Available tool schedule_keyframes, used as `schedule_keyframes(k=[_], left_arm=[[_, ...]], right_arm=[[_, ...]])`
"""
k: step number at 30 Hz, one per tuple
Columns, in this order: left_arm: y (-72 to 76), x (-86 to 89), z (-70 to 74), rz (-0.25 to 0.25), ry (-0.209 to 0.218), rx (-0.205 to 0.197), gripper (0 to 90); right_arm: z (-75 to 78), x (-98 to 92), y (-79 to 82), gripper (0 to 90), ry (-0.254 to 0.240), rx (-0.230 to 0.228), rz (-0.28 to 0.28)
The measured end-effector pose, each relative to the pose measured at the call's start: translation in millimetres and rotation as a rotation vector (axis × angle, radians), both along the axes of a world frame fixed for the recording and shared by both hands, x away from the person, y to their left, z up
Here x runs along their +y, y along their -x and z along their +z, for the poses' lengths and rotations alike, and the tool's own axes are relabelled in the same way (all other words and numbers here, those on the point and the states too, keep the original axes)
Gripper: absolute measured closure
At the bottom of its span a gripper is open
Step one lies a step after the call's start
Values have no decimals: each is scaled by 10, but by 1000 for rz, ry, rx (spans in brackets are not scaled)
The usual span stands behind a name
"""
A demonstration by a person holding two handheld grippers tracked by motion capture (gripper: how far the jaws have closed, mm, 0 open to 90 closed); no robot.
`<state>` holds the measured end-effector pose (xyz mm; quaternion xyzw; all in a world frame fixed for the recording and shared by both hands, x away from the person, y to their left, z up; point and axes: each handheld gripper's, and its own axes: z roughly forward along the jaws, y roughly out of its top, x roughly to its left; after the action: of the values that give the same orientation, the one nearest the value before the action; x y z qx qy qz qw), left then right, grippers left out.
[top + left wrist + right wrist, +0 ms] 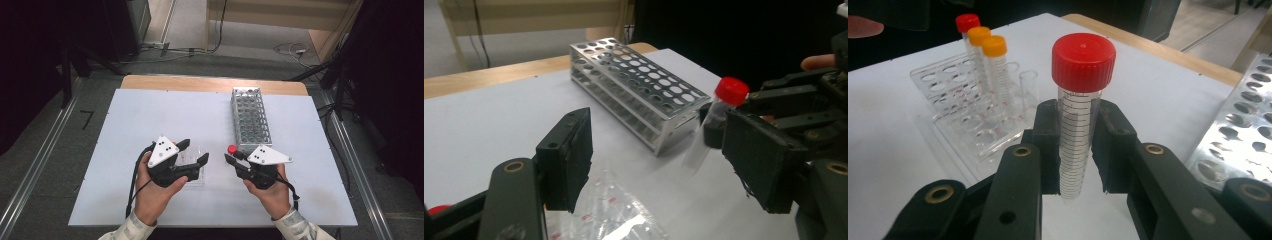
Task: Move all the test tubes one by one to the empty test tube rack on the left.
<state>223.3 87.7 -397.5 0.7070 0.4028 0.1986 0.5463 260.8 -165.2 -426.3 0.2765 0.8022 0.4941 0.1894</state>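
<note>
My right gripper is shut on a clear graduated tube with a red cap, held upright above the white table. In the high view that tube sits at the right gripper, just in front of the metal rack's near end. My left gripper stands open over a clear plastic rack, with nothing between its pads. From the left gripper the held tube appears tilted beside the metal rack.
The clear rack carries a red-capped tube, two orange-capped tubes and one uncapped tube. The metal rack lies lengthwise at centre right with several empty holes. A white sheet covers the wooden table.
</note>
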Motion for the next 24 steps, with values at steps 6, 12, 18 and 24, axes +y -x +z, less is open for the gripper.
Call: schedule_keyframes(k=[6, 12, 18, 24], left_arm=[[-15, -214, -20, -56, 14, -14, 359], [-62, -405, -61, -95, -7, -21, 435], [-84, -472, -93, -119, -12, -17, 505], [-88, -508, -119, -129, -25, -21, 569]], right_arm=[[-37, 22, 35, 711, 5, 8, 9], [-48, 45, 61, 711, 11, 9, 17], [-49, 81, 90, 711, 22, 2, 34], [-39, 106, 115, 711, 18, 1, 45]])
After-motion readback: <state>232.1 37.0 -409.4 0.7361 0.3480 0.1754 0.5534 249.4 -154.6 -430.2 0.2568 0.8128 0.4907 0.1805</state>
